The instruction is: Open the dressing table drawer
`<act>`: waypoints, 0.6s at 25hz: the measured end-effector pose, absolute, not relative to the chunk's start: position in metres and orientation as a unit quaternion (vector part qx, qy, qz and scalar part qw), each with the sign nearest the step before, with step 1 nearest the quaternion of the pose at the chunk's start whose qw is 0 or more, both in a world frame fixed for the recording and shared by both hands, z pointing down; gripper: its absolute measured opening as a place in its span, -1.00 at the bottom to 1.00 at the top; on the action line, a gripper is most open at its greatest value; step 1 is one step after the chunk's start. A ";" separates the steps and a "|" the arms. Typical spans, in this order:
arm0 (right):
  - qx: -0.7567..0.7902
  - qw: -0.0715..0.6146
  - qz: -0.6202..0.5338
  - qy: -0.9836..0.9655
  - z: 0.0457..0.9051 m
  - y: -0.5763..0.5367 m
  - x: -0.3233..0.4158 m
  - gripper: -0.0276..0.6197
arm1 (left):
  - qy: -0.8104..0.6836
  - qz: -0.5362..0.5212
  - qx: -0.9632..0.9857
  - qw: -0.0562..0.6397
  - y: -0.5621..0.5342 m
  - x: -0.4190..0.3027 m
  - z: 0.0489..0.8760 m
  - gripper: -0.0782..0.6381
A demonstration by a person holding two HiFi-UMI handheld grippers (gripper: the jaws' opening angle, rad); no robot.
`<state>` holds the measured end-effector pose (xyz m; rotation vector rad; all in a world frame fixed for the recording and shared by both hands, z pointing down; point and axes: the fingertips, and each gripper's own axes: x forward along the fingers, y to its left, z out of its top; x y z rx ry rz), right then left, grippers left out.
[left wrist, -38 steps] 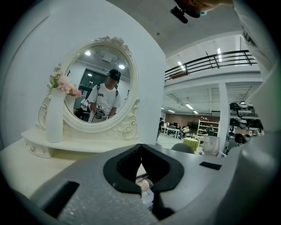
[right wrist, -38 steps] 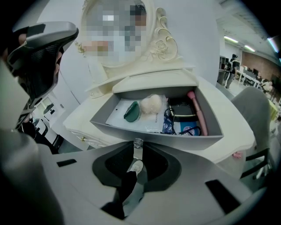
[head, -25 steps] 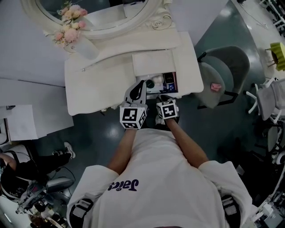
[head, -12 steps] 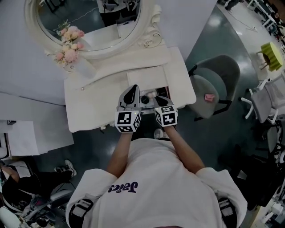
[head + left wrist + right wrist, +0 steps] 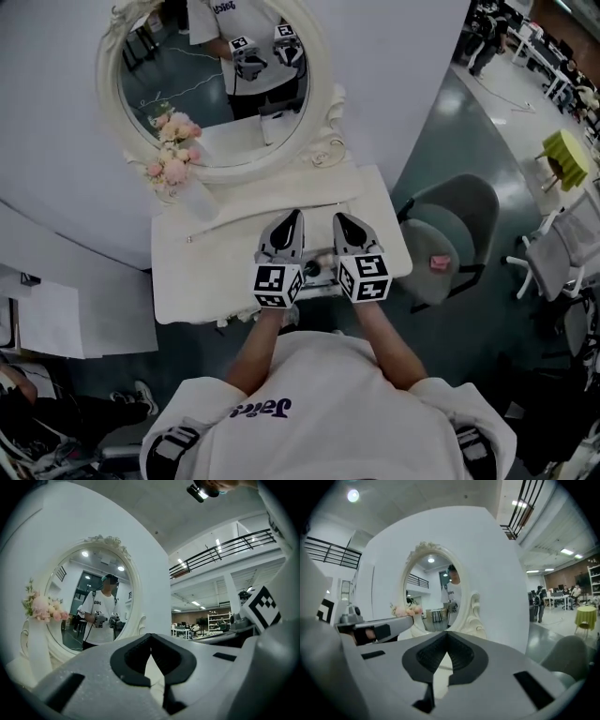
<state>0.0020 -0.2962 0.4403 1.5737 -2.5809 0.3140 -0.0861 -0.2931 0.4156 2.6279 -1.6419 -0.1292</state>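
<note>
Left gripper (image 5: pixel 291 220) and right gripper (image 5: pixel 341 222), both closed and empty, hang side by side above the worktop's (image 5: pixel 202 281) front edge and the open drawer (image 5: pixel 320 277).

The head view looks steeply down from above the person (image 5: pixel 328 412), with the mirror (image 5: pixel 214 94) at its top and the table (image 5: pixel 187 281) just below. Both gripper views sit low and close in front of the mirror, facing it about level. The left one sees it at left, the right one near centre. All three share the mirror and the flowers (image 5: pixel 173 155).
</note>
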 end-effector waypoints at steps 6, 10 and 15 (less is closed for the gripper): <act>0.539 0.033 0.035 -0.841 0.403 -0.307 -0.001 -0.89 | -0.527 -0.052 0.848 -0.003 -0.304 -0.091 0.389 -0.74; 0.538 0.035 0.028 -0.842 0.399 -0.311 -0.006 -0.89 | -0.524 -0.054 0.850 -0.014 -0.308 -0.091 0.382 -0.74; 0.538 0.030 0.015 -0.843 0.392 -0.314 -0.006 -0.89 | -0.518 -0.056 0.854 -0.019 -0.311 -0.085 0.379 -0.74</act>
